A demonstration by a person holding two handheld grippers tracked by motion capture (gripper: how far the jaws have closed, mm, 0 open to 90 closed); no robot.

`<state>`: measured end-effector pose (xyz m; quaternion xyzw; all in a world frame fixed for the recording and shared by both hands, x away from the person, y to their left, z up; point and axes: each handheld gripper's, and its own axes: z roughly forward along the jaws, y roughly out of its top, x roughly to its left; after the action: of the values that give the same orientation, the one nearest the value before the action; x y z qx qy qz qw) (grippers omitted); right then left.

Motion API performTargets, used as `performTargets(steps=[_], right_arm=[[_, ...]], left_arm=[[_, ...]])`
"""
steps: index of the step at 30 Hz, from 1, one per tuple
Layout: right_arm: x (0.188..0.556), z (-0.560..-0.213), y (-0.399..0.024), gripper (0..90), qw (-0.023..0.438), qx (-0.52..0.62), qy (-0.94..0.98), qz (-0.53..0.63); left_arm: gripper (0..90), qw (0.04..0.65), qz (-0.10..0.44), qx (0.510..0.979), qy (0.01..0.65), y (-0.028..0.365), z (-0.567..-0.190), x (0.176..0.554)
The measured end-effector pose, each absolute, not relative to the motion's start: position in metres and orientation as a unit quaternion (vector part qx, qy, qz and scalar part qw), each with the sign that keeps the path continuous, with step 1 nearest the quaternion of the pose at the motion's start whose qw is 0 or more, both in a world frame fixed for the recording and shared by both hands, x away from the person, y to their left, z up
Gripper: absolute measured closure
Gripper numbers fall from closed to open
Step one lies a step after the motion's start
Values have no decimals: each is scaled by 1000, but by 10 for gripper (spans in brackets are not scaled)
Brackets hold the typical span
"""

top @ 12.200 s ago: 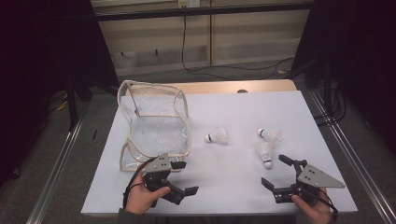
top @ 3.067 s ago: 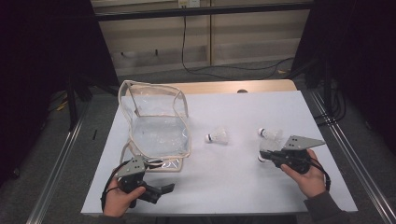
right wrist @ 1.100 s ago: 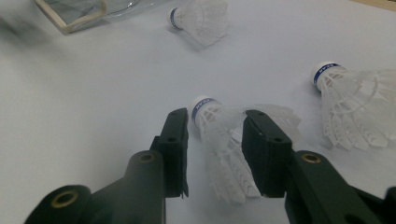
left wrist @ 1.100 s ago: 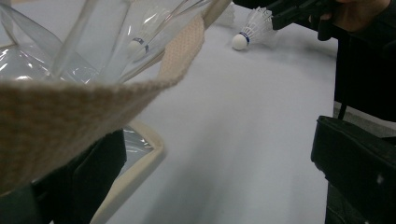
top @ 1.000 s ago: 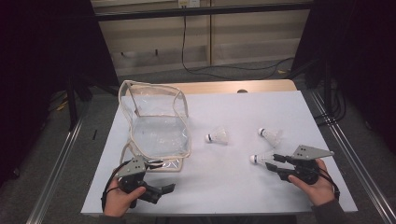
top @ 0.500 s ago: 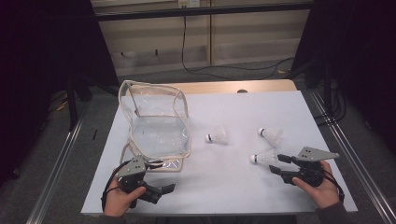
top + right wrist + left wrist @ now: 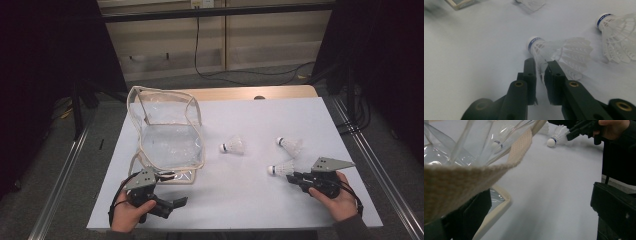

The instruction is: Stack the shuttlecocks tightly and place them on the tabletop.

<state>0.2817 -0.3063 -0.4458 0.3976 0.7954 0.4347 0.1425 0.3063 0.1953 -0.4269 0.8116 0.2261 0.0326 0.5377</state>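
1. The nearest shuttlecock lies on its side toward the near right corner of the table, cork pointing left.
2. The right gripper has just been closing its jaws, and in the right gripper view they pinch the feather skirt of that shuttlecock, with only a thin gap left between the pads.
3. A second shuttlecock lies just beyond it, nearer the right edge, and a third shuttlecock rests near the middle of the table.
4. The clear bag with its beige trim stands open on the left half.
5. The left gripper sits at the near left edge just in front of the bag; its jaws stand apart, with the bag's beige strap draped over one of them.
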Motion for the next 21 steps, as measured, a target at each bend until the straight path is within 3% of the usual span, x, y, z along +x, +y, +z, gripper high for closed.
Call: performTargets(steps=[6, 21], right_arm=[[283, -447, -306, 896, 133, 400, 794, 439], [289, -437, -299, 900, 139, 392, 781, 466]], left_arm=[[34, 537, 31, 812, 226, 195, -427, 306], [35, 537, 34, 813, 224, 196, -427, 306]])
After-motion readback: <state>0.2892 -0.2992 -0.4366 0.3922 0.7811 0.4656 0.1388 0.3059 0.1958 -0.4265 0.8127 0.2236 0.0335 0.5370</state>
